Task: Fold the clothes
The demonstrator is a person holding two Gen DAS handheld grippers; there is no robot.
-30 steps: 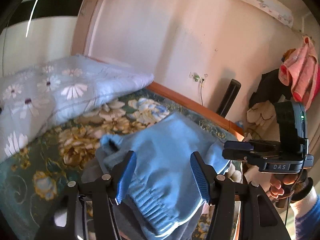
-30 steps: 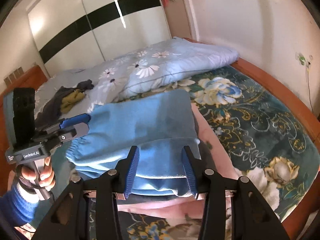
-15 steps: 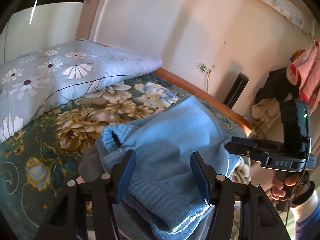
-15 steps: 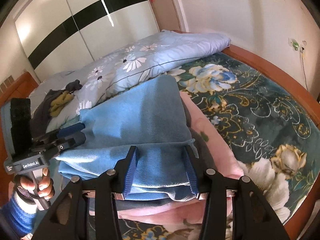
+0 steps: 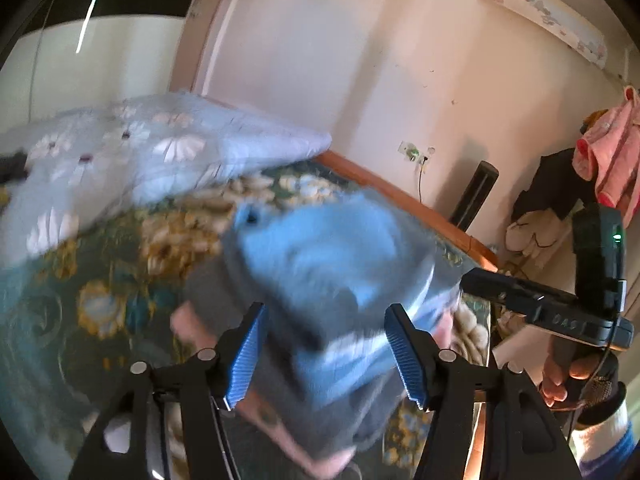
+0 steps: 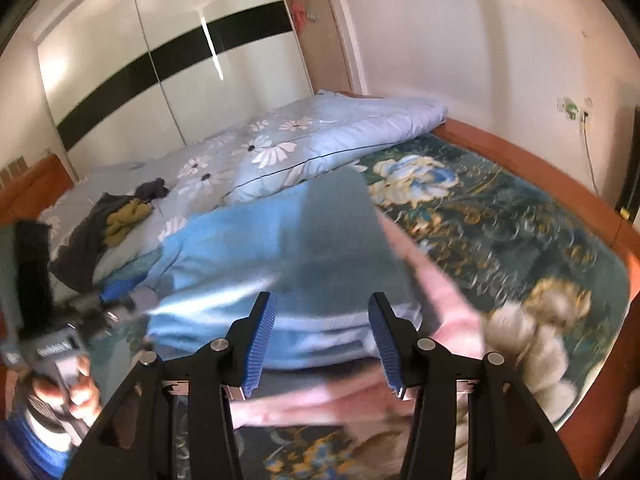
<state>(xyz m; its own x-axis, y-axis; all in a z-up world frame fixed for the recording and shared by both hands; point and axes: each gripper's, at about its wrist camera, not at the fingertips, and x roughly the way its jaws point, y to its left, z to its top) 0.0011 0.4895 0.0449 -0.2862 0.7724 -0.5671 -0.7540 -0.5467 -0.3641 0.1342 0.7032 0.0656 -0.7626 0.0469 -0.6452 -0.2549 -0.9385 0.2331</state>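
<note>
A folded light blue sweater (image 5: 336, 256) tops a stack with a grey garment (image 5: 216, 280) and a pink garment (image 6: 436, 276) under it, on the floral bed cover. It also shows in the right wrist view (image 6: 280, 248). My left gripper (image 5: 326, 354) is open, its jaws standing on either side of the stack's near end. My right gripper (image 6: 322, 346) is open, with the stack's edge between its jaws. Each gripper shows in the other's view, the right (image 5: 496, 286) at one end of the stack and the left (image 6: 120, 292) at the other. Both views are motion-blurred.
A blue floral duvet (image 6: 304, 148) lies bunched behind the stack. A dark and olive clothes heap (image 6: 116, 216) sits on it at left. The bed's wooden rim (image 6: 536, 164) runs along the wall. Clothes hang on a rack (image 5: 600, 164) at right.
Both grippers have drawn back and the stack sits lower and farther between the jaws. The views now blur with motion. Both grippers stay open.
</note>
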